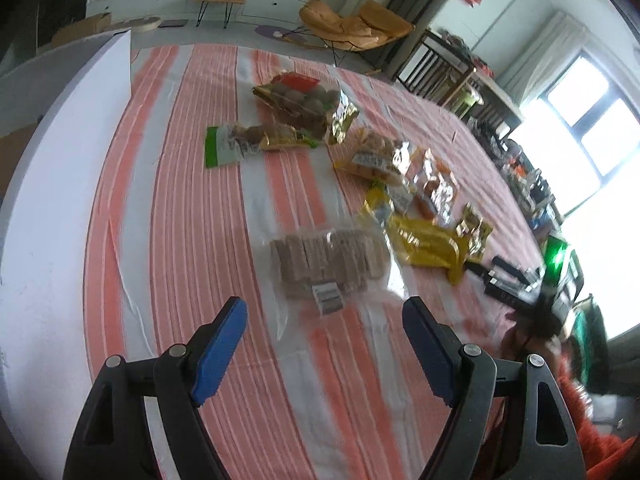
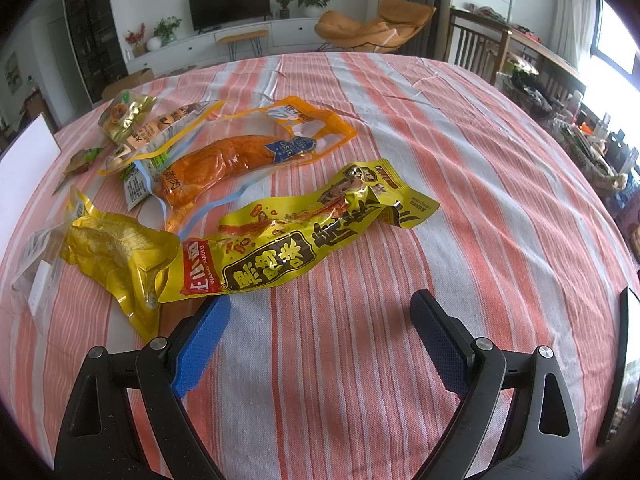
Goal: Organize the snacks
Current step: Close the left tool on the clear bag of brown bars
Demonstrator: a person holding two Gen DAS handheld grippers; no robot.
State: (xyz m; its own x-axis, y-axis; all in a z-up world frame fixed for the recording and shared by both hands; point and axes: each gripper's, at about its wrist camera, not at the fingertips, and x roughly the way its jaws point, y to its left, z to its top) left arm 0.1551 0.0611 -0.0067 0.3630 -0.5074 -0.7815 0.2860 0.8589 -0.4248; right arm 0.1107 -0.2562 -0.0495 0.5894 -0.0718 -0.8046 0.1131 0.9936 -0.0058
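L gripper (image 1: 324, 356) is being held above the striped cloth (image 1: 192, 240), jaws apart, nothing between the blue pads (image 1: 218, 354). Clear bag of brown wafer bars (image 1: 326, 260) is lying just ahead of the fingertips. Yellow pkt (image 1: 430, 246) is lying just to its right. More snack pkts are scattered beyond, incl. a bag of round brown pieces (image 1: 304, 98). Frame is being blurred slightly.
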